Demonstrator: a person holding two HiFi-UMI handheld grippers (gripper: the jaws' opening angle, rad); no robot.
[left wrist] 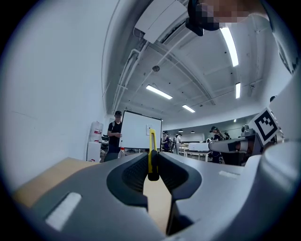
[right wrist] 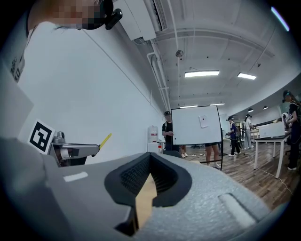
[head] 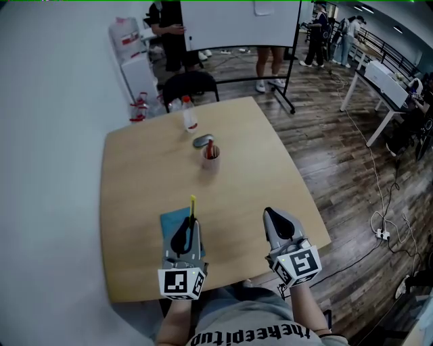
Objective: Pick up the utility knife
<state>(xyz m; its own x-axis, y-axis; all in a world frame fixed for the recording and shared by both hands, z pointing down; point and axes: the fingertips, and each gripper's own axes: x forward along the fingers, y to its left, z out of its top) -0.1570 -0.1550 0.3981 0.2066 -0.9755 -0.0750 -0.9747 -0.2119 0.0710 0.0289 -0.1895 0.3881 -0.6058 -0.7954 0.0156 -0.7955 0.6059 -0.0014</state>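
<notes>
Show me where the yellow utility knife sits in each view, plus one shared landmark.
Head view: utility knife lower centre-left, sticking out of the left hand-held gripper.
Left gripper view: knife dead centre, upright between the jaws.
Right gripper view: knife left of centre, tilted.
Shared landmark: whiteboard, in all three.

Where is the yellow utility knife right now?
The utility knife is clamped in the left tongs, lower left in the head view, over the blue mat at the table's near side.
</notes>
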